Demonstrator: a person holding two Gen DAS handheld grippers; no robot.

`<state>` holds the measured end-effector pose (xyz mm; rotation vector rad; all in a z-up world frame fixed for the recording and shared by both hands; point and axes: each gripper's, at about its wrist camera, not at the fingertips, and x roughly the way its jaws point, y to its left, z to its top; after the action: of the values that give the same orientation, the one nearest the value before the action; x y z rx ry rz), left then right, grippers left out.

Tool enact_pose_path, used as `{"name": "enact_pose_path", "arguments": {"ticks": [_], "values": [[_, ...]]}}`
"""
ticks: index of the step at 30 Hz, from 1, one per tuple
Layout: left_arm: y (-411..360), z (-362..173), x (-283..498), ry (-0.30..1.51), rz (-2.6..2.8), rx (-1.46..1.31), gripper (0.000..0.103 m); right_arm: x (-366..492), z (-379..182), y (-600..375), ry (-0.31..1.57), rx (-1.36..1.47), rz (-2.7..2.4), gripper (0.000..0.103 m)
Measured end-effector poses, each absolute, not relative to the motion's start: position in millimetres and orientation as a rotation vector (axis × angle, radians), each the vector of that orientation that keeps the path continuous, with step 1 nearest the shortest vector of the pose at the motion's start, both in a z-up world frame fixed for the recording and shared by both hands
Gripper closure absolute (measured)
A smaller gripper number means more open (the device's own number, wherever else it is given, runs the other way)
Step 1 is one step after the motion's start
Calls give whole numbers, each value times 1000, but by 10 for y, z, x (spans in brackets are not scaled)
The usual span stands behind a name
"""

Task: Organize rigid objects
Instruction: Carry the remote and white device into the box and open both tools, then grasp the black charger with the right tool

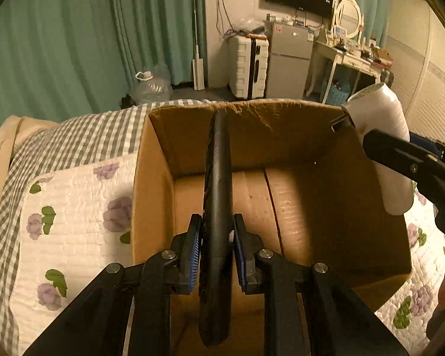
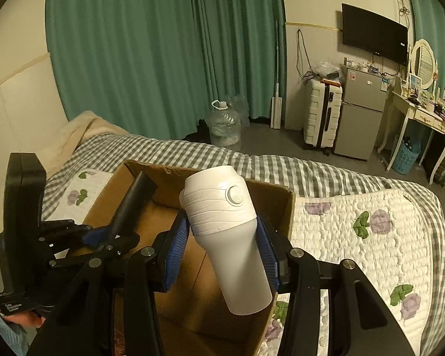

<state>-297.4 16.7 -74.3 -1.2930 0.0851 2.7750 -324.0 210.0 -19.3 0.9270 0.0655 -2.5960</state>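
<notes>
An open cardboard box [image 1: 157, 184] sits on the bed; it also shows in the right wrist view [image 2: 281, 207]. My left gripper [image 1: 216, 237] is shut on a long black flat object [image 1: 218, 178] and holds it over the box's inside, pointing at the far wall. The black object also shows in the right wrist view [image 2: 133, 204]. My right gripper [image 2: 224, 237] is shut on a white ribbed bottle-like device [image 2: 222, 225] with a round button, held over the box's right side. The white device shows at the right in the left wrist view [image 1: 382, 136].
The box rests on a floral quilt [image 2: 370, 237] over a grey checked blanket [image 1: 80, 136]. Green curtains [image 2: 163, 59], a water jug [image 2: 224, 124], a white suitcase [image 2: 323, 112], a small fridge [image 2: 362, 115] and a dressing table [image 2: 424, 115] stand beyond the bed.
</notes>
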Motion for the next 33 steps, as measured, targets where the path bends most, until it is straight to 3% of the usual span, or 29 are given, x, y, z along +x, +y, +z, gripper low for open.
{"name": "enact_pose_path", "arguments": {"ticks": [2,5,15,17,18,24,33], "values": [[189,-696,-2951,89,2778,-1258,76,-3231,-190,2111,63,921,-2603,57],[196,-636,-2897,88,2809,-1249,45,-3225,-188,2119,54,914,-2607,57],[153,-590,-2744,115,2857,-1218,45,-3339,-409,2085,40,946,-2605,55],[143,-567,-2682,122,2873,-1196,45,-3340,-414,2103,51,954,-2633,24],[134,-547,-2641,120,2882,-1187,45,-3328,-405,2113,53,950,-2638,20],[74,-281,-2231,170,2976,-1095,45,-2918,-142,2228,178,946,-2681,14],[-101,62,-1347,118,3006,-990,41,-1764,264,2374,244,869,-2699,13]]}}
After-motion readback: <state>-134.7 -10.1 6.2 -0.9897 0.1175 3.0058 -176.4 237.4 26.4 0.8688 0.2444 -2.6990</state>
